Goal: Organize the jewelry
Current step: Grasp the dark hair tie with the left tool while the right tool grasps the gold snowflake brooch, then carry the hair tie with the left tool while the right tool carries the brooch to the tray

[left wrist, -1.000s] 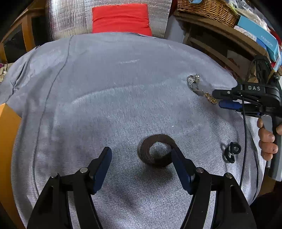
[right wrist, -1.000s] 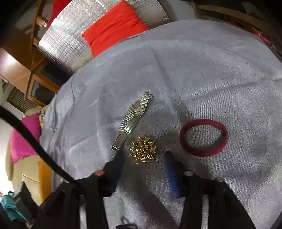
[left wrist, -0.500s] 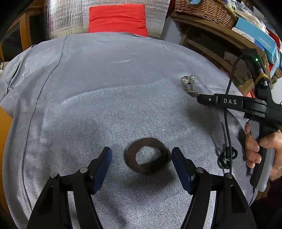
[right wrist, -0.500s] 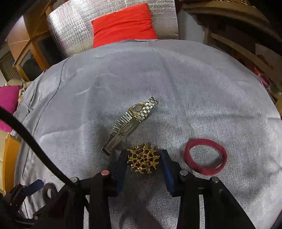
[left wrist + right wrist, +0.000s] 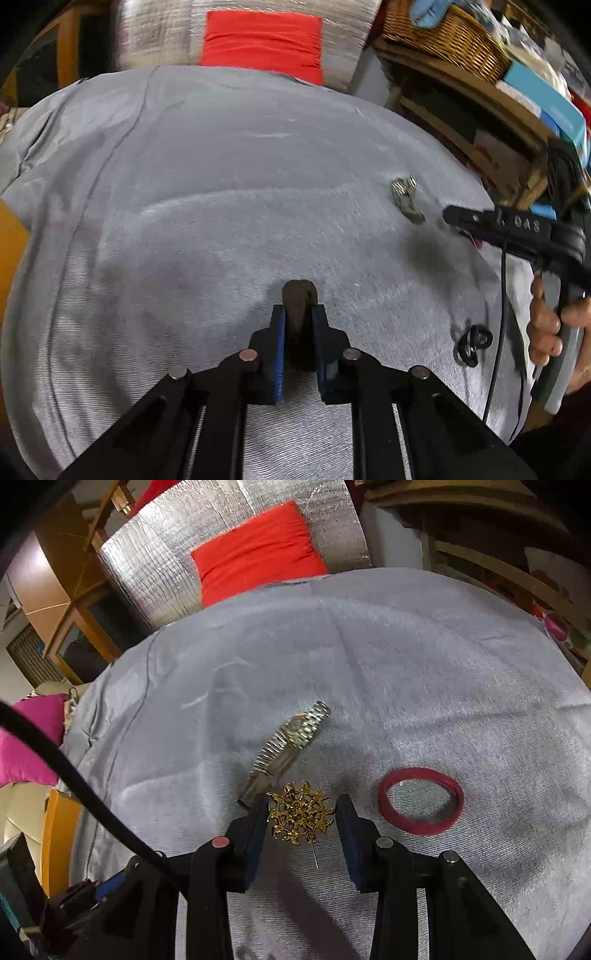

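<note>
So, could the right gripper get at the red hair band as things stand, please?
Probably not yet: the right gripper is shut on the gold brooch. The red hair band lies bare and close beside it.

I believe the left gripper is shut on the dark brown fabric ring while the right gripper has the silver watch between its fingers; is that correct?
Not quite: in the right wrist view it is the gold brooch, not the silver watch, that sits between the right gripper's fingers; the watch lies beyond them on the grey cloth. The left wrist view shows the left gripper, whose jaws have just been closing, shut on the dark brown fabric ring.
</note>
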`<state>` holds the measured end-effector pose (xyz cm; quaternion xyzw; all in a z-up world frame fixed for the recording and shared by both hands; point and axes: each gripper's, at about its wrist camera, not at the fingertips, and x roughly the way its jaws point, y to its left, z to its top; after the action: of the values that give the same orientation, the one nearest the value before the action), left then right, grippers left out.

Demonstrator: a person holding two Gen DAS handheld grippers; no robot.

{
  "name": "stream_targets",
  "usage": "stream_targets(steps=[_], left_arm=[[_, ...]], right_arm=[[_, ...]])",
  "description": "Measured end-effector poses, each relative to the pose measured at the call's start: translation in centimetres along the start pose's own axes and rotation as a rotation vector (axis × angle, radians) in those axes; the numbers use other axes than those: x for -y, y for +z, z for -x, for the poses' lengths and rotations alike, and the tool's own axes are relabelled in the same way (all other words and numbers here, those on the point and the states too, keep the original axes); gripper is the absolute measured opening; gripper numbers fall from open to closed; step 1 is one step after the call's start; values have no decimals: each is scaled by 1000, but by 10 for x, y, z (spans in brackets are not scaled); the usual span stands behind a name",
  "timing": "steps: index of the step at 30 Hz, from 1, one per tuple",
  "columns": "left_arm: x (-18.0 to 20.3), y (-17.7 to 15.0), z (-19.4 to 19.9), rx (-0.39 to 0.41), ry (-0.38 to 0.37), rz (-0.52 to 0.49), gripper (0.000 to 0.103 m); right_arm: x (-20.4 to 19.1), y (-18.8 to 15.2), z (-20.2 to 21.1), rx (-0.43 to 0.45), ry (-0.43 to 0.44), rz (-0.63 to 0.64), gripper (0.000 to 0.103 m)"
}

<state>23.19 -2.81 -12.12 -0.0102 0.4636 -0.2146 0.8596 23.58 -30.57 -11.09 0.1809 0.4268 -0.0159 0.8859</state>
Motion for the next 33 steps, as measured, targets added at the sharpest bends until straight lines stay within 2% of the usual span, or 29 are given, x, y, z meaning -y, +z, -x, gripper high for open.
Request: stream_targets(steps=[6, 10, 16, 21, 24, 28, 33], left_arm=[[-9, 4, 28, 85, 7, 31, 12], [-15, 3, 39, 111, 16, 47, 12], [-29, 1, 59, 156, 69, 76, 12], [-45, -6, 99, 213, 90, 126, 12], [-57, -12, 121, 235, 133, 161, 12], [-86, -22, 155, 279, 145, 235, 12], [-134, -38, 190, 345, 274, 305, 12]], right_arm=[[-16, -3, 4, 4, 44, 23, 40], [-31, -8, 4, 4, 64, 47, 40], [-58, -16, 0, -2, 99, 92, 40], [-87, -26, -4, -17, 133, 138, 40], [-109, -34, -2, -22, 162, 174, 40], [-148, -43, 6, -20, 218, 238, 40], [-217, -55, 20, -14, 291, 368, 40]])
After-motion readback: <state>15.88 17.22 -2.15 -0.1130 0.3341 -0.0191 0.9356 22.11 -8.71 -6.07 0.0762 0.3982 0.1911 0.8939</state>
